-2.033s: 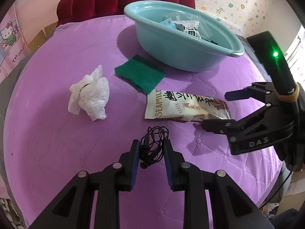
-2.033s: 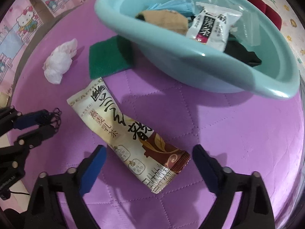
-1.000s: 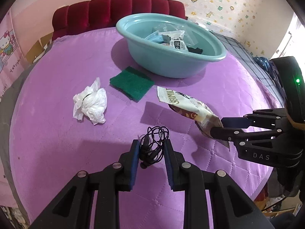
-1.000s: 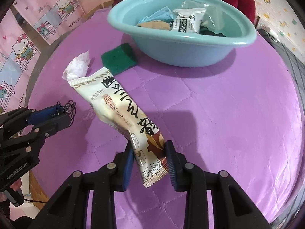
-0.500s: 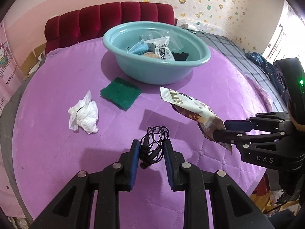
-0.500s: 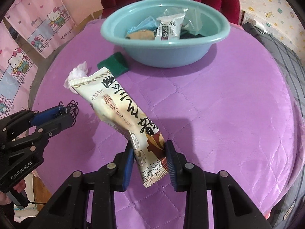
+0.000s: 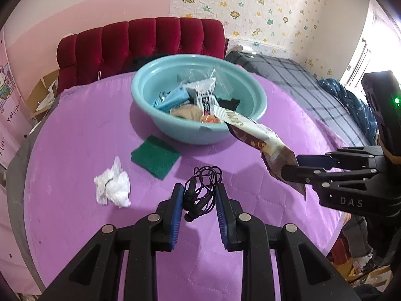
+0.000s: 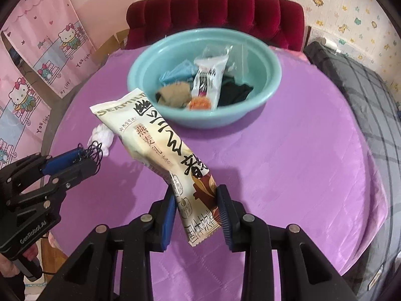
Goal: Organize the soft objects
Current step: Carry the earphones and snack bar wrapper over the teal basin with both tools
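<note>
A long cream-and-brown snack packet, printed "SEAMILD" above large black Chinese characters, is clamped by its brown end in the right tool, lifted clear of the purple quilted worktop, its far end reaching toward the round teal plastic basin. That basin holds a white sachet, blue wrappers, a tan fuzzy piece and black cloth. The left tool grips a tangled black earphone cable. In front of the basin lie a green scouring pad and a crumpled white tissue. The right tool's body reads "DAS".
</note>
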{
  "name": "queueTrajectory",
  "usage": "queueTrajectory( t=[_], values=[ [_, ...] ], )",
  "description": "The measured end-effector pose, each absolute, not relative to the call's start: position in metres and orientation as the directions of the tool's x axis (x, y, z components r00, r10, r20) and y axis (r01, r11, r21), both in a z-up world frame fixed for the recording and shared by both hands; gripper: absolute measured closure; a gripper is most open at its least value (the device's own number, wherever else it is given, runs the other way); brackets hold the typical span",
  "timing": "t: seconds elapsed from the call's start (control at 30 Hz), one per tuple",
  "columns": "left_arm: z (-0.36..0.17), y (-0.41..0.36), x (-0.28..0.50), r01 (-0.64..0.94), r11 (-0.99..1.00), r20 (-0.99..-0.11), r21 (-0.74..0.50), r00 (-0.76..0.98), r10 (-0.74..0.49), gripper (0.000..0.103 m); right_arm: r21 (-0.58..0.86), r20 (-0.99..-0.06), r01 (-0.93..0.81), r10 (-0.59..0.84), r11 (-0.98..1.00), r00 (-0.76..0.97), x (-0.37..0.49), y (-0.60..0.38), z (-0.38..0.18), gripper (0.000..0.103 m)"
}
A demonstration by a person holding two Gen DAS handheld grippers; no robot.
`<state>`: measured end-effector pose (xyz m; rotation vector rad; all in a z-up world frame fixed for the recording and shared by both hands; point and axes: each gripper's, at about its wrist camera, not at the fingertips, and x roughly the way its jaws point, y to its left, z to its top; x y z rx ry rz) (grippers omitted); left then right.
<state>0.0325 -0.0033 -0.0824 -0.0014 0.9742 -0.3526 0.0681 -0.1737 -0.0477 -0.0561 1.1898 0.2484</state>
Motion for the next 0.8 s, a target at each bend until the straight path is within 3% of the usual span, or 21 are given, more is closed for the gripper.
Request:
queueTrajectory(
  t=[0.8],
  values=[
    [-0.062,-0.019,0.130,0.298,0.941,-0.799,-0.161,0.521,-0.301,0.075,0.079,-0.909,-0.179,0.145,0.981,0.390,0.181,-0.182,-0.021,0.069]
  ],
)
